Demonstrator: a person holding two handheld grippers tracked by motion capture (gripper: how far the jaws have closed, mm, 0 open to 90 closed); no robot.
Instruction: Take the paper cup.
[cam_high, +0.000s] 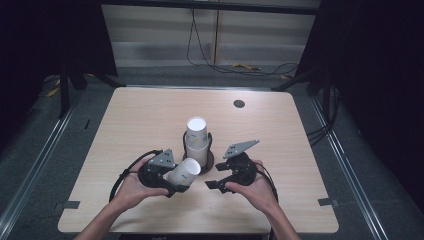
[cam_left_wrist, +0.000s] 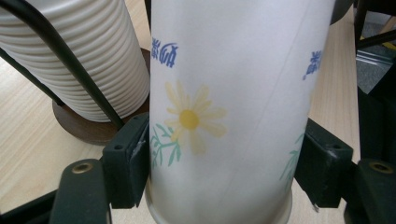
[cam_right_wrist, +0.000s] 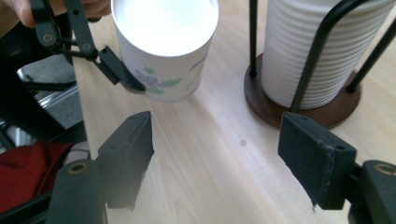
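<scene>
A white paper cup (cam_high: 184, 172) printed with flowers lies tilted in my left gripper (cam_high: 176, 179), its open mouth turned toward the right gripper. In the left gripper view both pads press on the cup's wall (cam_left_wrist: 224, 93), so the left gripper (cam_left_wrist: 224, 163) is shut on it. Just behind stands a stack of white cups (cam_high: 196, 137) in a black wire holder on a round wooden base (cam_right_wrist: 271, 107). My right gripper (cam_high: 217, 175) is a little right of the held cup (cam_right_wrist: 163, 42), and its jaws (cam_right_wrist: 219, 149) stand open over bare wood with nothing between them.
The light wooden table (cam_high: 150, 115) has a dark round hole (cam_high: 239, 103) near its back edge. Black cables lie on the floor behind the table. A red cloth (cam_right_wrist: 23, 172) sits below the table's near edge in the right gripper view.
</scene>
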